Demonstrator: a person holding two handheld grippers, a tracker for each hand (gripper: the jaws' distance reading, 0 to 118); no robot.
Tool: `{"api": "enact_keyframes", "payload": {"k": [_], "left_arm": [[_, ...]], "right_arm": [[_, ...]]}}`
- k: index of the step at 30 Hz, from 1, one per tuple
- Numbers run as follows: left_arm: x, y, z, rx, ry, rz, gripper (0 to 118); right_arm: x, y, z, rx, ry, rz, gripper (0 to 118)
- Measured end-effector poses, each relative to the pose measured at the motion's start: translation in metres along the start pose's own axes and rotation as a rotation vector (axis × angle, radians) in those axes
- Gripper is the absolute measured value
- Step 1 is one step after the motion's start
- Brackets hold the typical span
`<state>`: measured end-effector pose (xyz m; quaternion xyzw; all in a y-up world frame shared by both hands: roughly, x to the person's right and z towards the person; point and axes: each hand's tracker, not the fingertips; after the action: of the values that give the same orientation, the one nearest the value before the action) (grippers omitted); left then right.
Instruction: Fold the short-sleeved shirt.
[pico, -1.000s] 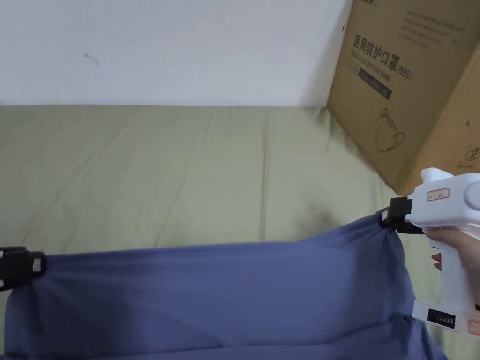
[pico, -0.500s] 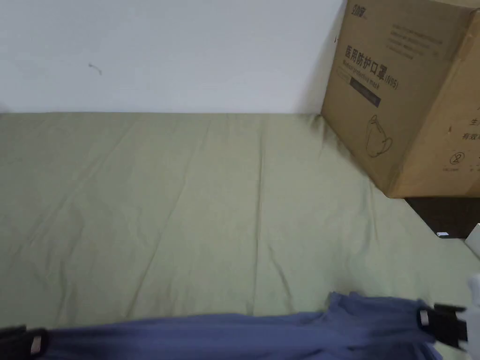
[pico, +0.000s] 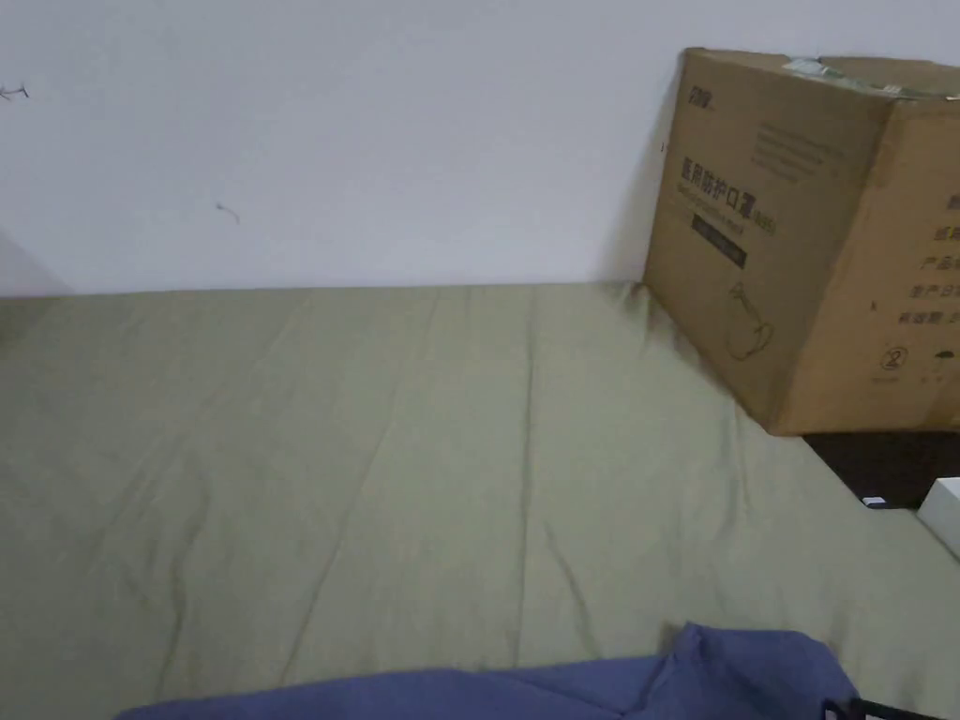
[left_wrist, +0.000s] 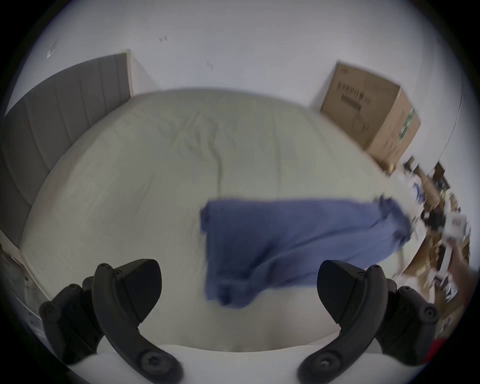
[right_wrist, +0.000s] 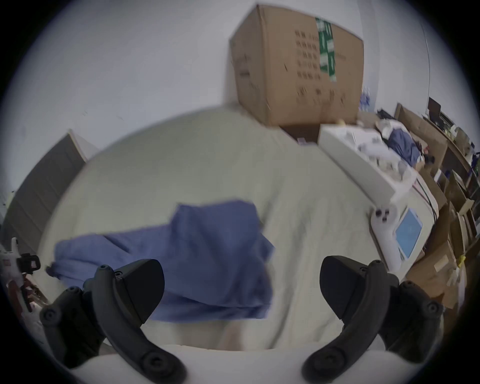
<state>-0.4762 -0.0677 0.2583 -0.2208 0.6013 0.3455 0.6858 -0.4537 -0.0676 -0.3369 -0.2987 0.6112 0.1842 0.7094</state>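
shirt (left_wrist: 285, 241): soft blue cloth | bedsheet (pico: 375, 469): matt creased cloth | box (pico: 806, 234): plain cardboard

Head view: we look down across the bed (pico: 375, 450) toward the wall. Left tool (left_wrist: 239, 288) view: low, near edge, facing inward. Right tool (right_wrist: 241, 288) view: likewise. All share the cardboard box (pico: 797, 234).

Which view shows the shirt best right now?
The left gripper view: the whole shirt lies on the bed, though blurred. The right gripper view has one jaw across it. The head view catches its far edge at the frame bottom.
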Motion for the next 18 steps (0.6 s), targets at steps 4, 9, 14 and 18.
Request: {"api": "enact_keyframes", "payload": {"k": [4,9,14,18], "left_arm": [[0.042,0.023,0.058,0.353,-0.055,0.076,91],[0.102,0.025,0.1,0.676,-0.003,-0.071,48],[0.127,0.02,0.114,0.725,-0.012,-0.085,0],[0.132,0.015,0.118,0.749,0.015,-0.093,0]], "right_arm": [[-0.049,0.028,0.054,0.147,0.194,-0.076,107],[-0.104,0.031,0.111,0.534,0.259,-0.083,57],[-0.131,0.021,0.13,0.659,0.185,0.007,0],[-0.135,0.016,0.136,0.668,0.147,0.04,0]]}}
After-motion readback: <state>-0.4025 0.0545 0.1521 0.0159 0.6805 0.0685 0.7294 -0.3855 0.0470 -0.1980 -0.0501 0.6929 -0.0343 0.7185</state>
